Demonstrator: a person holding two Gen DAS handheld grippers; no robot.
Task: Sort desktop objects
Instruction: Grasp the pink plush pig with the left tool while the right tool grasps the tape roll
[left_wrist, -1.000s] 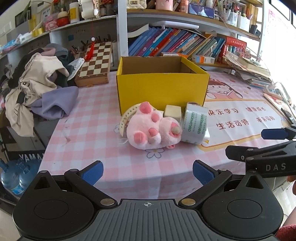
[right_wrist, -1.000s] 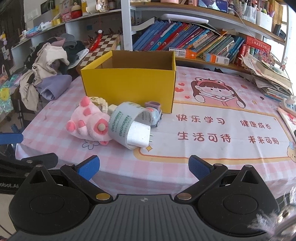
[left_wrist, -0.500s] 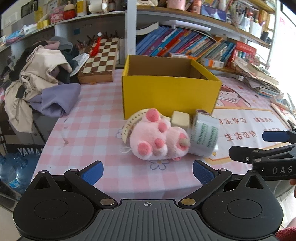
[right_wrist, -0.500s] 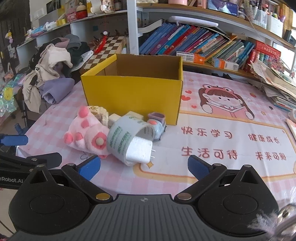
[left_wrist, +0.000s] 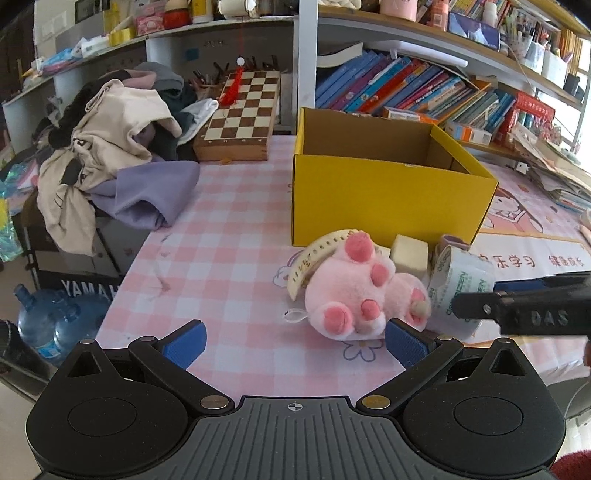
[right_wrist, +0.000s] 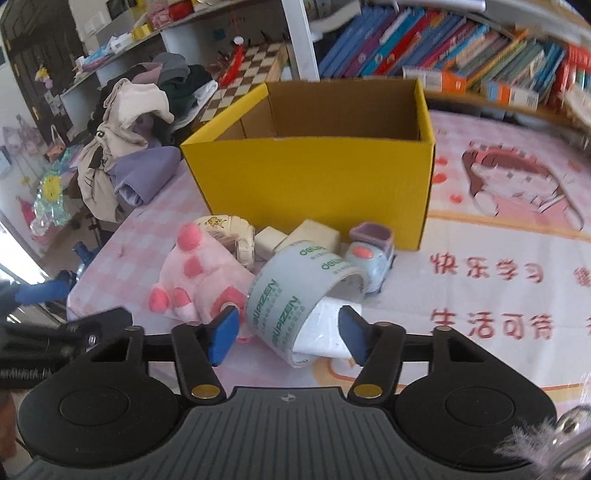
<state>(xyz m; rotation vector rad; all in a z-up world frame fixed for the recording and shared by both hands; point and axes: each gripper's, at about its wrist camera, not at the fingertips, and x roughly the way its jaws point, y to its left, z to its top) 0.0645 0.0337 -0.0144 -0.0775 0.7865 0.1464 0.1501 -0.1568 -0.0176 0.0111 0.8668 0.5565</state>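
Observation:
A pink plush toy (left_wrist: 364, 291) lies on the checked tablecloth before an open yellow box (left_wrist: 388, 177). Beside it are a clear tape roll (right_wrist: 295, 291), a white charger (right_wrist: 325, 325) inside the roll, a beige cube (left_wrist: 408, 253), a cream tape measure (left_wrist: 314, 258) and a small blue toy car (right_wrist: 371, 258). My left gripper (left_wrist: 293, 341) is open just short of the plush. My right gripper (right_wrist: 288, 334) is open, its blue pads on either side of the tape roll, apart from it. The right gripper also shows in the left wrist view (left_wrist: 524, 306).
A heap of clothes (left_wrist: 110, 166) and a chessboard (left_wrist: 240, 114) sit at the back left. Books (left_wrist: 424, 88) line the shelf behind the box. A printed mat (right_wrist: 498, 221) covers the table's right side. Water bottles (left_wrist: 48, 321) stand below the left edge.
Both grippers have moved forward toward the pile. The right gripper's jaws have narrowed and now straddle the tape roll. The left gripper has come close to the plush.

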